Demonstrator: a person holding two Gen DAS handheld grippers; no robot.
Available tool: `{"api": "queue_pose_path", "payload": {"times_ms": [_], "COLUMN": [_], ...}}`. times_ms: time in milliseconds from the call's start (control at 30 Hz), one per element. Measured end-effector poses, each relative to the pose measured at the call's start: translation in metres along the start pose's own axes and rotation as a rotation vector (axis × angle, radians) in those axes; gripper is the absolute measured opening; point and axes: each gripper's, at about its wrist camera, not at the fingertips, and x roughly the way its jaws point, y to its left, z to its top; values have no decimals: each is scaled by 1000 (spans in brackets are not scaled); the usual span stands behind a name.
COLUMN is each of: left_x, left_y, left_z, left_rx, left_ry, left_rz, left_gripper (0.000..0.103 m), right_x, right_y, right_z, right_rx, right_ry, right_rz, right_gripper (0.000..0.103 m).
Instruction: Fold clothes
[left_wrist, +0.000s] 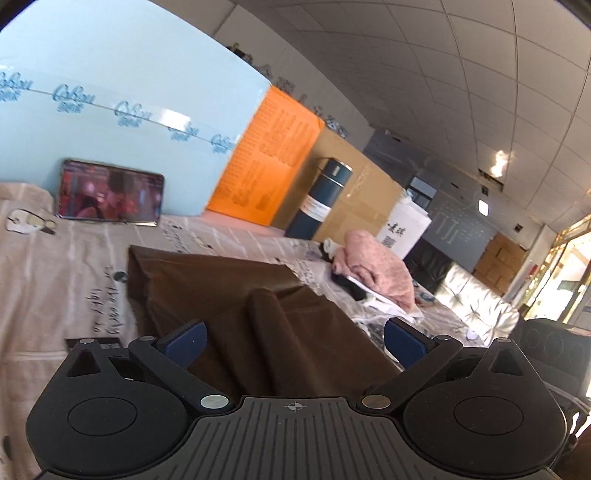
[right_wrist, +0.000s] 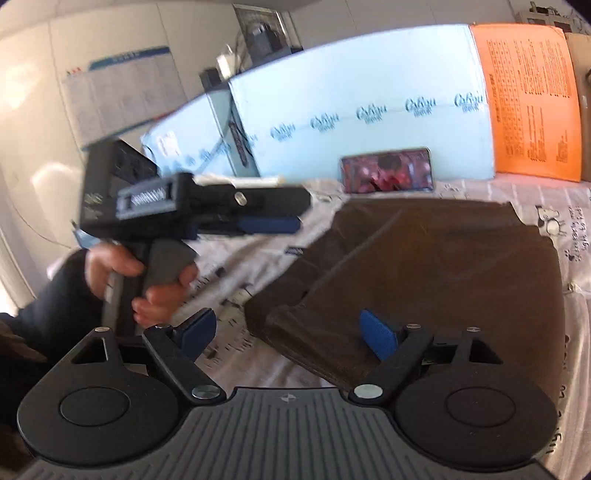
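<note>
Mid-fold, I hold both my left gripper (left_wrist: 293, 341) and right gripper (right_wrist: 286, 332) wide open and empty over the brown garment (right_wrist: 443, 266) at twelve o'clock, next needing an edge pinched.

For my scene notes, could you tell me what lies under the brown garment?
The brown garment lies on a printed cream sheet, visible around its edges. Anything beneath the fabric itself is covered.
</note>
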Motion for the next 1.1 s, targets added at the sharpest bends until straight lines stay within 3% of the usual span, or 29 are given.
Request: {"api": "queue_pose_path", "payload": {"times_ms": [133, 267, 367, 500, 600, 767, 900, 1000, 1033, 1100], "left_x": [29, 52, 54, 54, 55, 58, 61, 59, 58, 56], "left_y": [0, 3, 0, -1, 2, 9, -5, -24, -30, -43], "left_z": [-2, -10, -12, -12, -9, -7, -14, -16, -16, -17], "left_rx": [-10, 12, 36, 37, -25, -126, -20, 148, 203, 313], "left_ry": [96, 197, 204, 202, 198, 178, 129, 81, 63, 26], "left_rz": [12, 78, 96, 96, 39, 42, 158, 230, 245, 275], "left_gripper": [103, 102, 102, 102, 102, 99, 79, 41, 33, 29], "right_x": [-40, -55, -41, -23, -22, -20, -21, -26, -28, -31], "right_y": [-27, -73, -108, -126, -126, -125, -125, -125, -124, -124], "right_z": [3, 9, 8, -2, -4, -8, -11, -12, -12, -13], "right_rx": [34, 168, 312, 414, 413, 408, 408, 414, 415, 415], "right_ry": [-187, -265, -256, -185, -182, -181, -189, -220, -231, -252], "right_rz": [84, 28, -9, -8, -15, -29, -43, -52, -55, -60], "right_gripper": [97, 100, 100, 100, 100, 100, 100, 101, 102, 103]}}
